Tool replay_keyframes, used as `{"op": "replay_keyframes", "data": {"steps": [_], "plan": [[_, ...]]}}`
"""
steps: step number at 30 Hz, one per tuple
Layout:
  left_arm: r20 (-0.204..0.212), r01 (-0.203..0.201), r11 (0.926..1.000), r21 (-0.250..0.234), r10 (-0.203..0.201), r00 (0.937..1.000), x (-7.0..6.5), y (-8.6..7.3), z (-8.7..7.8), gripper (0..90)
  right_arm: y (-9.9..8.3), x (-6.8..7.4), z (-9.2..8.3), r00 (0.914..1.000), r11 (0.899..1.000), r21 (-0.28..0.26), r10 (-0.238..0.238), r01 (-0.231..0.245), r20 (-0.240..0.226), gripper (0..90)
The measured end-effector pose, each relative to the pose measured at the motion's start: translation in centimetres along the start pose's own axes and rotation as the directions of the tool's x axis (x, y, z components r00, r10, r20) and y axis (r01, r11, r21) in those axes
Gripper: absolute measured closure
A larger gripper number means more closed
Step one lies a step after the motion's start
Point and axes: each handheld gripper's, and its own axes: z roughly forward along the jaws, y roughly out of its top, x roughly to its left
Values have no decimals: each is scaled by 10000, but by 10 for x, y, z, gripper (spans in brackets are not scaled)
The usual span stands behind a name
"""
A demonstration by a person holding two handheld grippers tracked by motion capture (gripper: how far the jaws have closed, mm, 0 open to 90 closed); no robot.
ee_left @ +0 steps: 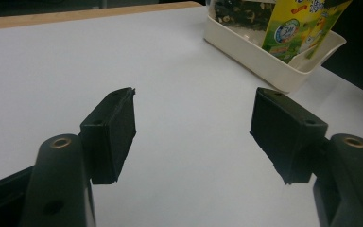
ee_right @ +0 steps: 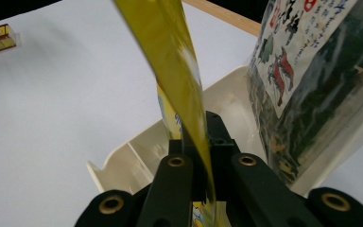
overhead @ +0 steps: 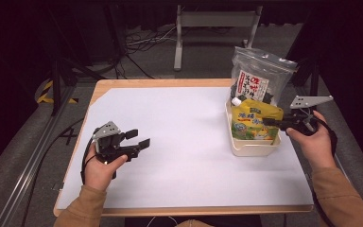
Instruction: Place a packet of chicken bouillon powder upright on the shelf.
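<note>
Right gripper (overhead: 270, 122) pinching the pouch (overhead: 254, 124) edge: lower it squarely into the bin (overhead: 253, 147); left gripper (overhead: 138, 138) spread, idle.

From my high view, the yellow pouch (overhead: 255, 124) hides much of the white bin's (overhead: 253, 147) inside. In the right gripper view, the pouch is blurred and cut off at the top edge; the dark snack bag (ee_right: 321, 90) runs off frame, its print unreadable.
</note>
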Motion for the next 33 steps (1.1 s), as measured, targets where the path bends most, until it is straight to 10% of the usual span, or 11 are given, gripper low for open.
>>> {"op": "replay_keyframes", "data": {"steps": [7, 17, 33], "plan": [[-195, -36, 9999, 113, 38, 9998, 3, 0, -6, 306, 0, 1, -2, 9990, 9999, 108, -71, 66, 450, 828], [-858, -13, 9987, 501, 56, 9963, 11, -5, -22, 268, -2, 3, -10, 9941, 9998, -125, 159, -146, 1077, 505], [-1325, 82, 9936, 1129, 68, 9912, 19, -16, -46, 266, -8, 33, -37, 9858, 9997, -180, 178, -150, 1669, 445]]}}
